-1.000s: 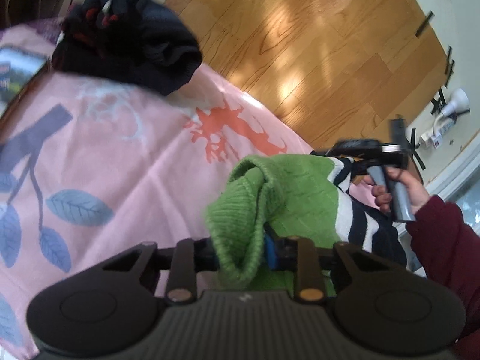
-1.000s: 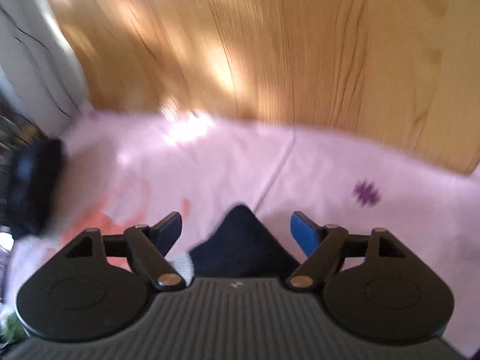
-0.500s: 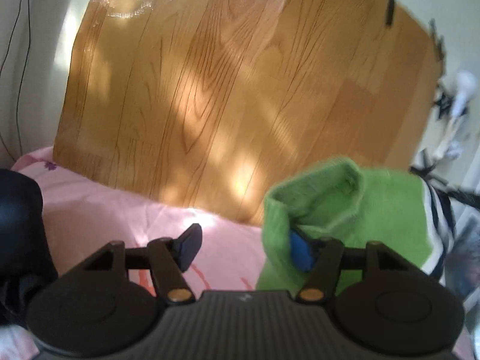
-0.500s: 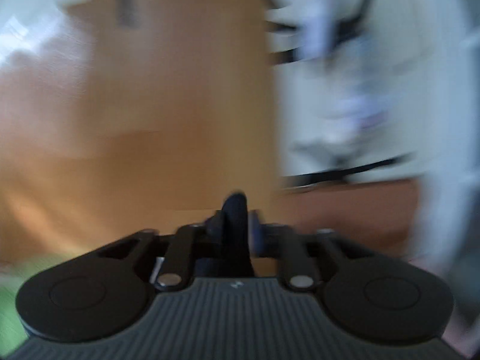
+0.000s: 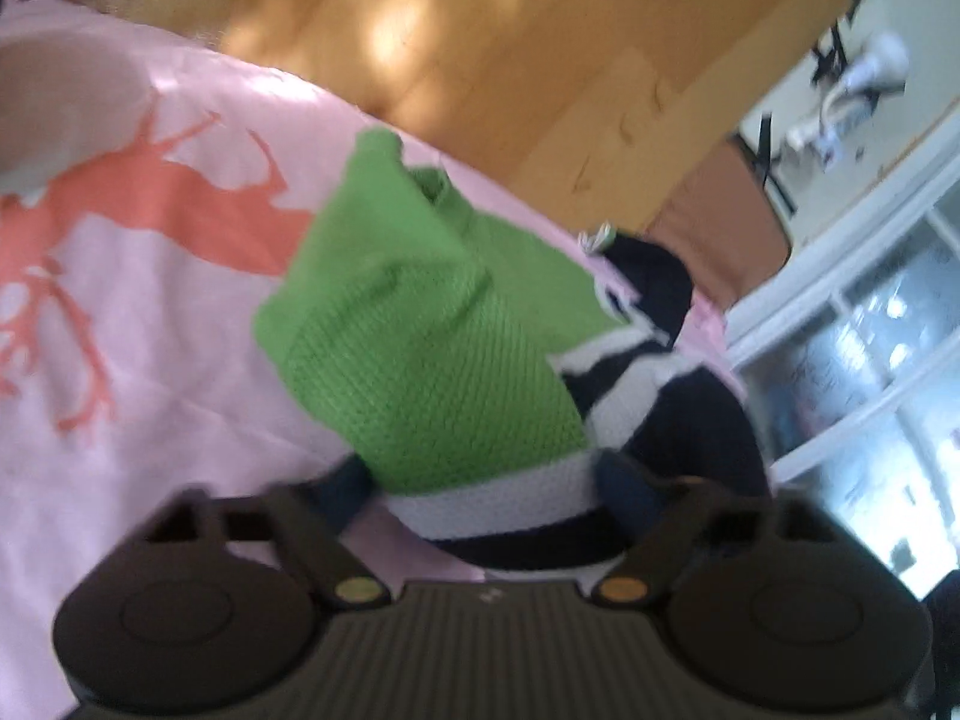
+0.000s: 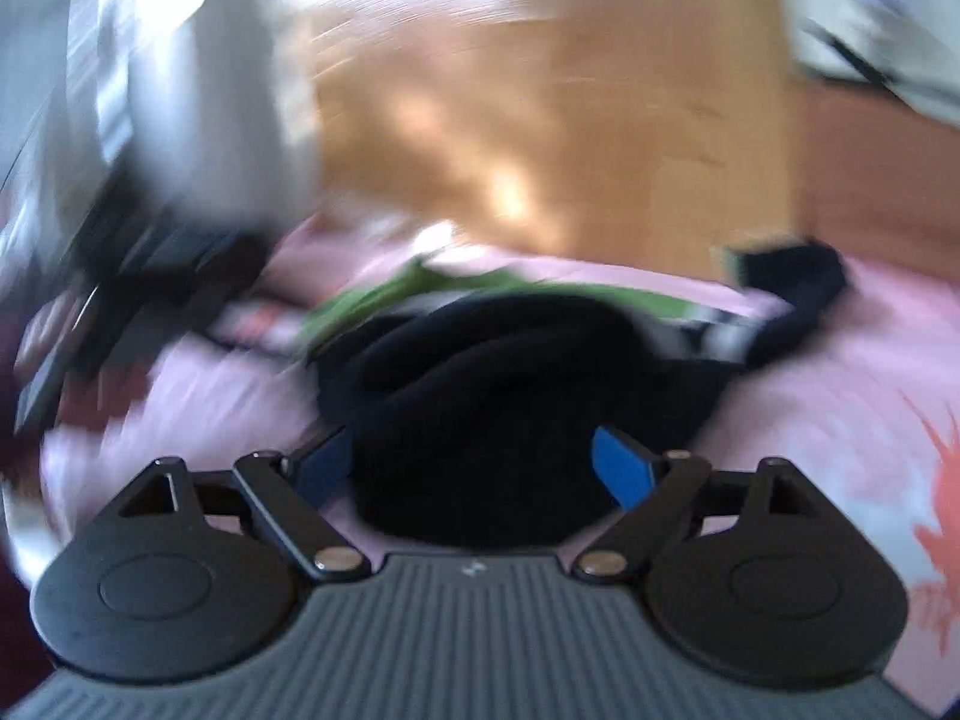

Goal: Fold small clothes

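A small knit sweater (image 5: 432, 348), green with navy and white stripes, lies crumpled on the pink sheet (image 5: 120, 360). My left gripper (image 5: 486, 486) is open, its fingers on either side of the sweater's striped hem. In the blurred right wrist view the sweater's navy part (image 6: 498, 384) lies between the fingers of my right gripper (image 6: 474, 468), which is open. A navy sleeve (image 6: 798, 282) sticks out to the right.
The pink sheet carries an orange deer print (image 5: 150, 204). Its far edge drops to a wooden floor (image 5: 510, 60). A window (image 5: 870, 372) and white frame are at the right. A dark blurred shape (image 6: 120, 300) sits at the left in the right wrist view.
The left gripper let go of the green cuff and opened, and now straddles the striped hem. The right gripper was shut on navy cloth half a second ago and is now open over the sweater.
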